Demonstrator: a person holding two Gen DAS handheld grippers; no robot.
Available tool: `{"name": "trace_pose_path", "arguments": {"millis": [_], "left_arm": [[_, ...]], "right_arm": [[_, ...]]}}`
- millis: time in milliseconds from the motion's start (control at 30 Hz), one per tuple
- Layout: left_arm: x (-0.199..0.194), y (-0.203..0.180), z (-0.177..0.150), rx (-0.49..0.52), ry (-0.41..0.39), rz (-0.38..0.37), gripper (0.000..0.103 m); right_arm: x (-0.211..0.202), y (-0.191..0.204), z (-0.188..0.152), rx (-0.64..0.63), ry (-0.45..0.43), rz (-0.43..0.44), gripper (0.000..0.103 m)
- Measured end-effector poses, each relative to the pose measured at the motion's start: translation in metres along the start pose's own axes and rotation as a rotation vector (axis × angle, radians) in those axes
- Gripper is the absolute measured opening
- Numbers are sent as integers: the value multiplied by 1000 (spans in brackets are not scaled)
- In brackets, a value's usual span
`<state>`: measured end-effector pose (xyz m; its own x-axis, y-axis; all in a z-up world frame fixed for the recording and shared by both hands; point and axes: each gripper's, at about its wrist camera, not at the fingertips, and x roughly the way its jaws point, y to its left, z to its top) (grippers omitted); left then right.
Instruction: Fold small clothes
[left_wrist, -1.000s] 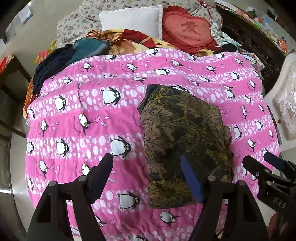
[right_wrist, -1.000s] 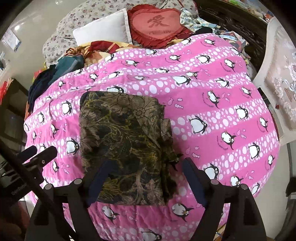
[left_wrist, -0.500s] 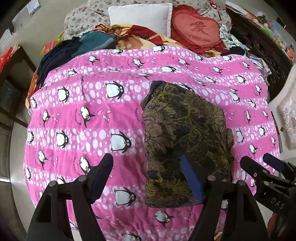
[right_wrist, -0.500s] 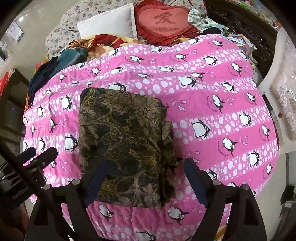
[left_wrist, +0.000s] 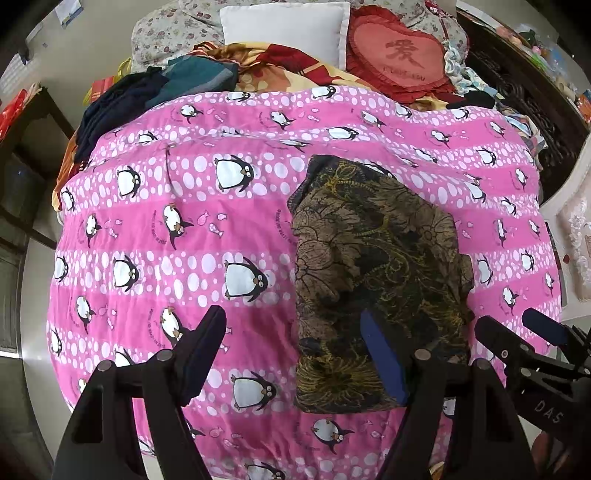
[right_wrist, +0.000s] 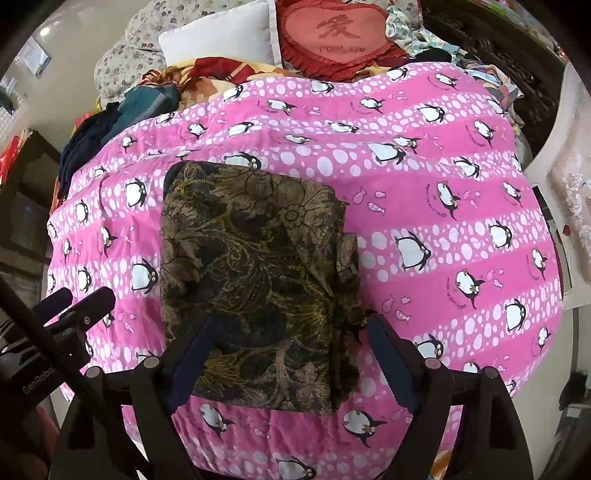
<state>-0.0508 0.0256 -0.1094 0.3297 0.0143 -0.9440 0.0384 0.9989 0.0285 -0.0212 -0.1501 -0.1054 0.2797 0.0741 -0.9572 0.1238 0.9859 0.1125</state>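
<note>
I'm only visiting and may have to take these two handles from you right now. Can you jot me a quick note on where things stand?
Left gripper: jaws open, holding nothing, hanging over the pink penguin quilt beside the cloth.
Right gripper: jaws open, empty, above the near end of the cloth.
The dark floral garment lies on the quilt, folded into a rough rectangle; some layers stick out along its right edge.
Done: this piece looks folded.
Left: perhaps tidy that right edge and set it aside. More clothes sit heaped at the far left of the bed, possibly next.
</note>
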Motion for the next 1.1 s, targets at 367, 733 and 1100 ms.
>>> {"name": "trace_pose_path", "arguments": {"millis": [367,733,1100], "left_arm": [[8,1,1,10,14,2,75],[13,5,5,5,21,16,75],[17,7,9,13,30,2,75]], "right_arm": [[5,-2,2,6,10,6,88],[8,0,4,8,18,9,89],[13,-1,2,12,27,14,89]]}}
